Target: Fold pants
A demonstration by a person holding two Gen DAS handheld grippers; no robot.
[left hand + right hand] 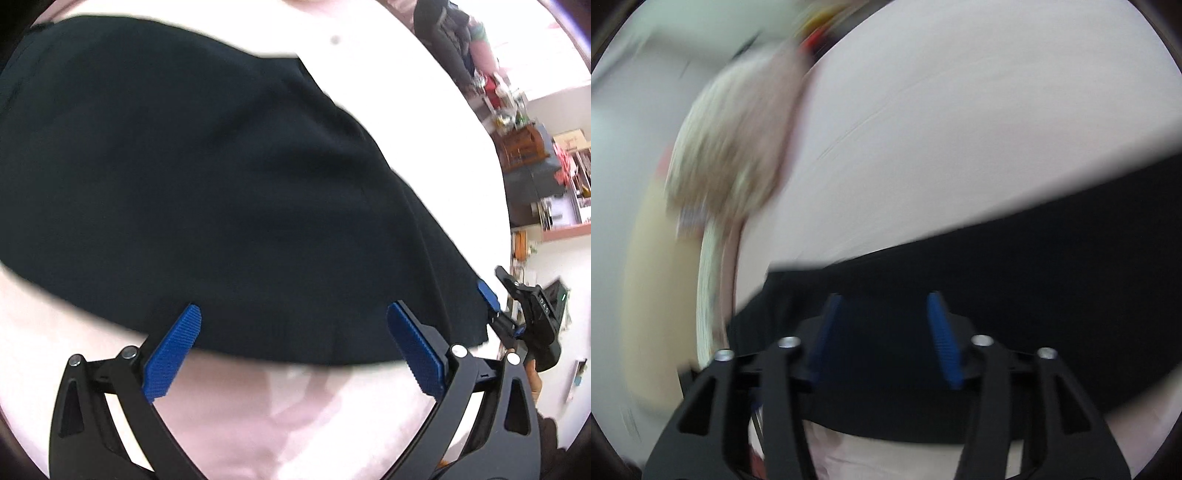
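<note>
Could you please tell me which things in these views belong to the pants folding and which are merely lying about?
Part of the job:
- black pants, spread on the pale pink surface
- left gripper, fingers wide apart at the near hem
- right gripper, fingers apart over the cloth

Just lying about:
- cluttered shelves in the background
- blurred beige bundle, unidentifiable

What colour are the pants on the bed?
Plain black, with no pattern; the pants show best in the left wrist view.

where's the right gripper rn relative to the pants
In the left wrist view the right gripper sits at the far right, at the near right corner of the black pants, which lie on the pale pink surface.
</note>
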